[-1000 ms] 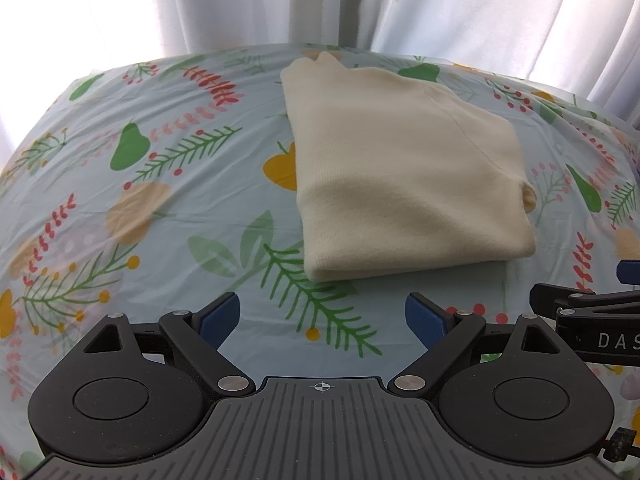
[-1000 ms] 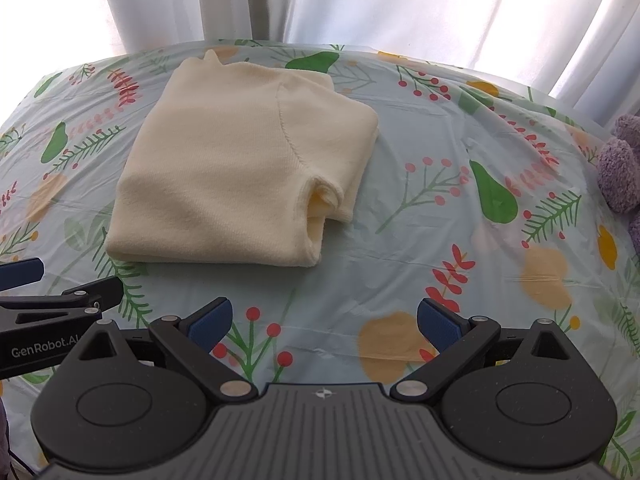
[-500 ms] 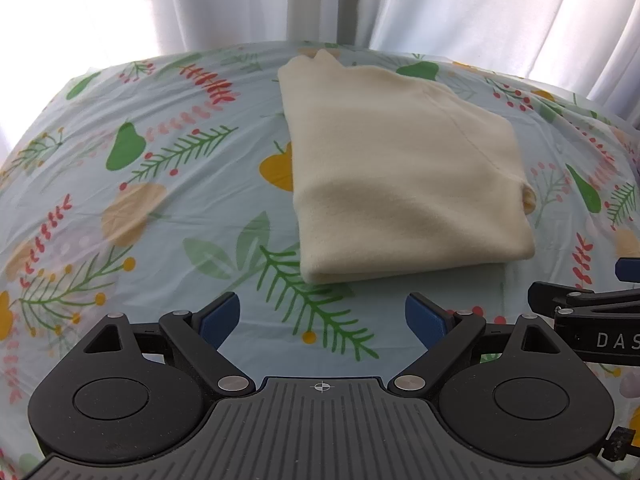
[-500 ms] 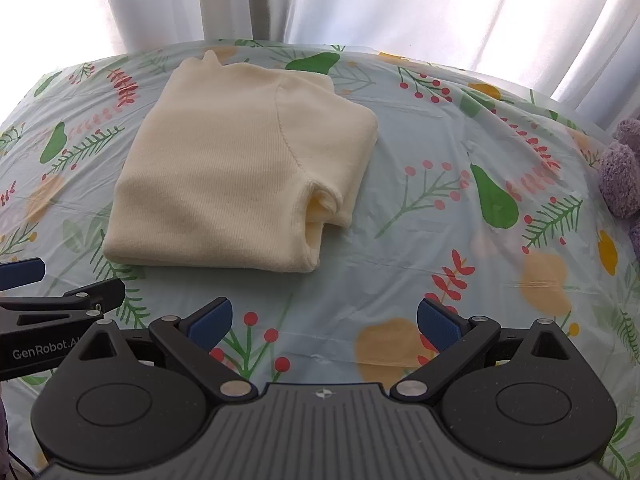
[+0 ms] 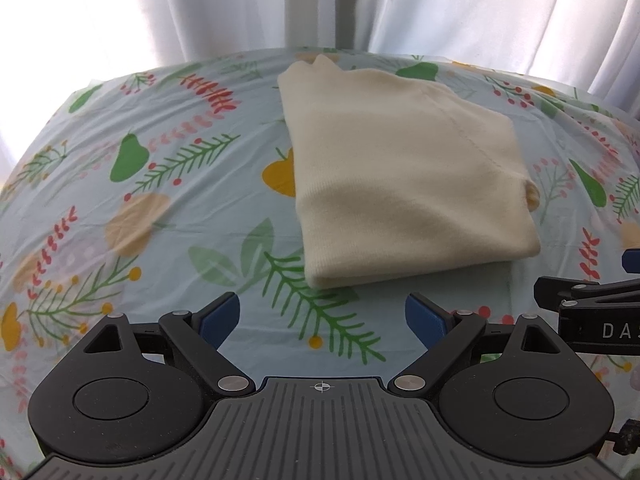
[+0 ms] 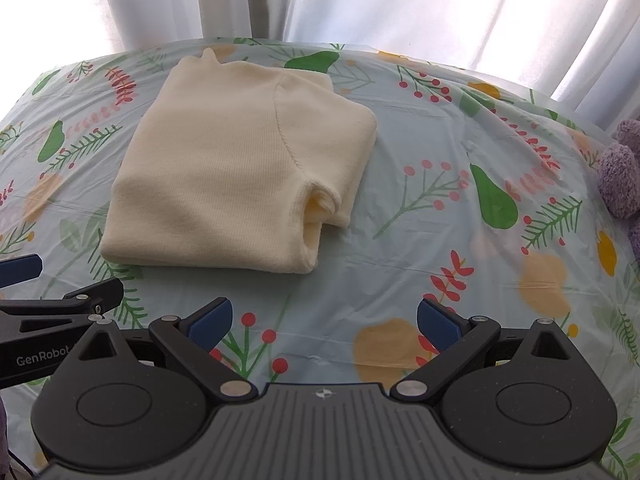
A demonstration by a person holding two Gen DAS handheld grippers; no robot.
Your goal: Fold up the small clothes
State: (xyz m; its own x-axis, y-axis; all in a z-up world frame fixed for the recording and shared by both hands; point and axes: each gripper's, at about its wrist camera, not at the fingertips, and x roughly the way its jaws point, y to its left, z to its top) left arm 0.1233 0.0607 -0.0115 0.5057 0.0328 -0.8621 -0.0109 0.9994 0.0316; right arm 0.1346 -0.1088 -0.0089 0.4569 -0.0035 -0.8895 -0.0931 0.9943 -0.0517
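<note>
A cream knit garment (image 5: 404, 168) lies folded into a neat rectangle on the leaf-patterned cover (image 5: 168, 200); the right wrist view shows it (image 6: 240, 168) up and to the left, a tucked sleeve opening at its near right corner. My left gripper (image 5: 322, 316) hovers open just short of the garment's near edge, nothing between its blue pads. My right gripper (image 6: 324, 322) is open too, over bare cover to the right of the garment. Each gripper shows at the edge of the other's view.
White curtains (image 6: 360, 4) hang behind the far edge of the cover. A purple plush toy (image 6: 620, 168) sits at the right edge. Patterned cover (image 6: 480, 240) stretches flat to the right of the garment and to its left.
Both grippers have drawn back slightly from the garment, which lies a bit farther away in the views. The garment itself has not moved; both stay open.
</note>
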